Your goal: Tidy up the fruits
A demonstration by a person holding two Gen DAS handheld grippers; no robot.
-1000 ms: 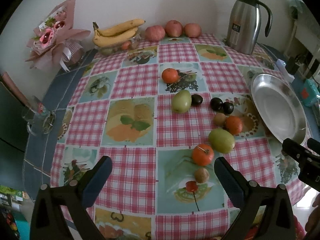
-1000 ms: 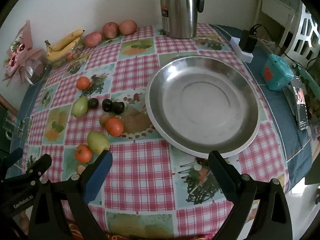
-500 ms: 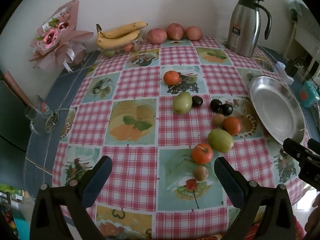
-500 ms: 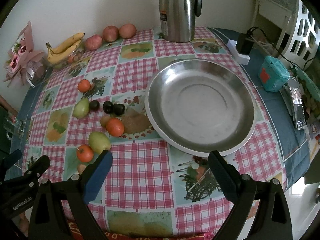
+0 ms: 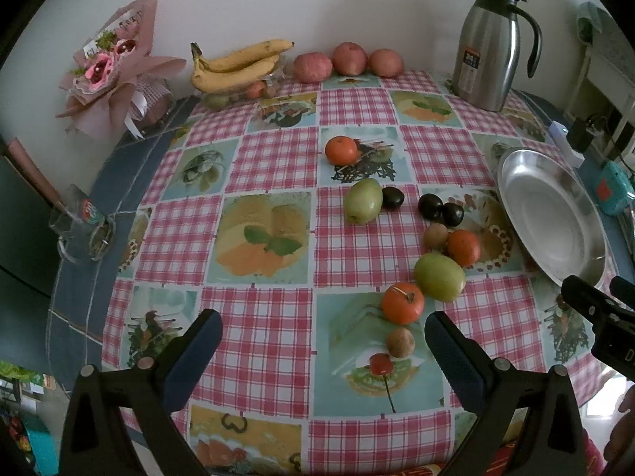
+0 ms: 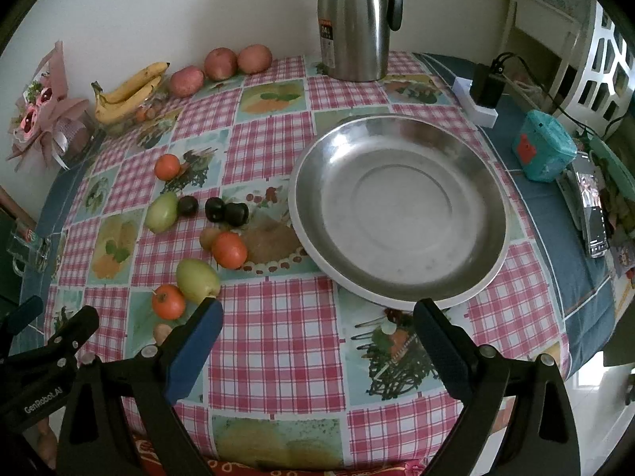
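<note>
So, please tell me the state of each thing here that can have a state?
left gripper: open, holding nothing
right gripper: open, holding nothing
steel plate: empty, flat on table
thermos jug: upright, lid on
loose fruits: on tablecloth, outside plate

My right gripper's left finger [image 6: 194, 337] covers part of the small brown fruit [image 6: 162, 332]. The bananas [image 5: 234, 65] hide most of a container of small fruit [image 5: 238, 93]. The jug's [image 6: 355, 20] top is cropped.
</note>
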